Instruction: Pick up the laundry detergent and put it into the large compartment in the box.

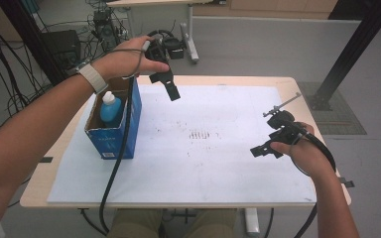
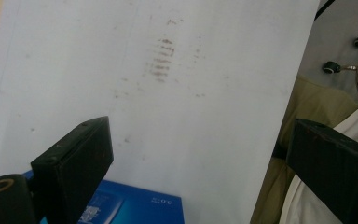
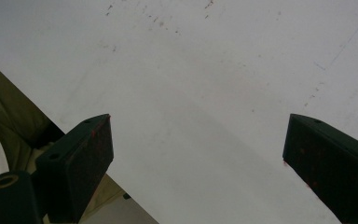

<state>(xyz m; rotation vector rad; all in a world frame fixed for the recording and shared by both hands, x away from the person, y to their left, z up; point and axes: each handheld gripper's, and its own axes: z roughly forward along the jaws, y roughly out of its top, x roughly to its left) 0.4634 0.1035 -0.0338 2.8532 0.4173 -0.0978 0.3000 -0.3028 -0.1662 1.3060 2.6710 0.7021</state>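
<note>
Left gripper [image 1: 167,88]: held up in the person's left hand [image 1: 121,62], above the far left part of the table, its jaws pointing down and toward the person.
Left jaws: wide apart with nothing between them; in the left gripper view only the white sheet [image 2: 177,107] lies in the gap.
Blue box [image 1: 115,130]: stands open-topped on the left of the sheet, just beside and below the left jaws on their left; in the left gripper view its top edge [image 2: 135,205] shows low in the gap, nearer the left jaw.
Bottle [image 1: 111,108]: upright inside the blue box, white cap up, blue body below; it sits under the left wrist, apart from the jaws.
Left cable [image 1: 116,163]: trails from the gripper down past the box's front face and over the near table edge.
Right gripper [image 1: 268,148]: held in the person's right hand [image 1: 302,153] low over the right part of the sheet, jaws pointing toward the middle of the table.
Right jaws: spread wide, holding nothing; bare white sheet [image 3: 205,93] lies between them, with its edge running behind the left jaw.
Smudge marks [image 1: 202,134]: a patch of dark streaks on the sheet, ahead of the right jaws and well apart from both grippers; seen beyond the left jaws too [image 2: 161,60].
Table [image 1: 39,183]: pale wood, its rim showing round the sheet.
</note>
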